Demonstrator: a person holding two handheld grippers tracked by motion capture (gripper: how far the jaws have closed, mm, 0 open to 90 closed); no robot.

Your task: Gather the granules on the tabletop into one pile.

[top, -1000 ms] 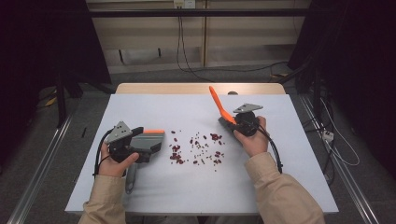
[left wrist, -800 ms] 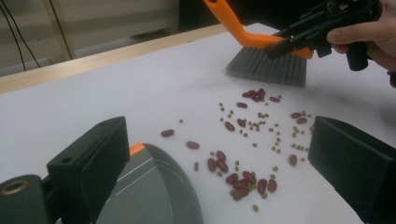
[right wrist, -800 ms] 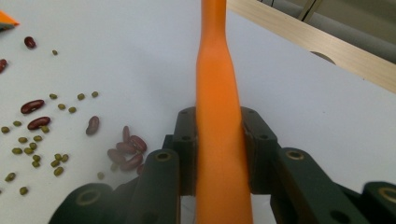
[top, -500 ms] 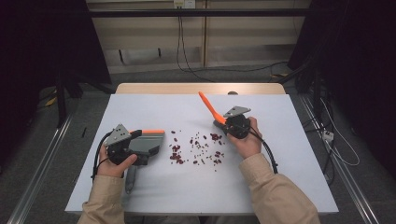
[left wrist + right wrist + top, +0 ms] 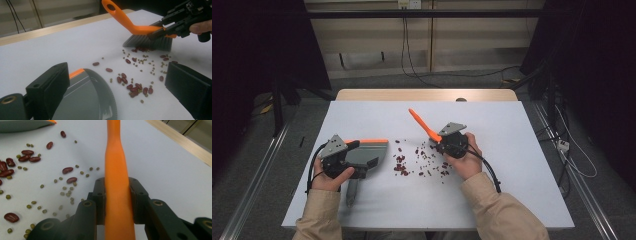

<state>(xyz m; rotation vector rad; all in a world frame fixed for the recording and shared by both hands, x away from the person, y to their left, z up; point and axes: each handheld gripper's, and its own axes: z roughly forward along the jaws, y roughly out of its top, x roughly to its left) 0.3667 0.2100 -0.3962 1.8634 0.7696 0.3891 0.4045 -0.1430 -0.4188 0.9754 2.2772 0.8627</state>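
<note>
**Brush set down among spilled beans, dustpan waiting beside them**

Nearest, at the lower left of the high view, the person's left hand-held gripper (image 5: 343, 161) sits on the white desk (image 5: 512, 130), its jaws clamped on the grey dustpan (image 5: 364, 155) with the orange front edge. The pan lies flat, its mouth turned toward the middle of the frame, just beside the spill.

At the centre of that view lie the scattered beans (image 5: 422, 160): dark red kidney beans mixed with small green ones, loose on the desk between the two hands. In the left gripper view the nearest red ones lie close to the pan's lip.

Just right of the beans, the right hand-held gripper (image 5: 447, 142) is closed tight on the orange brush (image 5: 422, 125). Its handle slants toward the upper left of the frame. In the left gripper view the grey bristles (image 5: 147, 42) rest on the desk at the far edge of the spill.

Farther off, a wooden strip (image 5: 427, 95) borders the desk's back edge.
</note>
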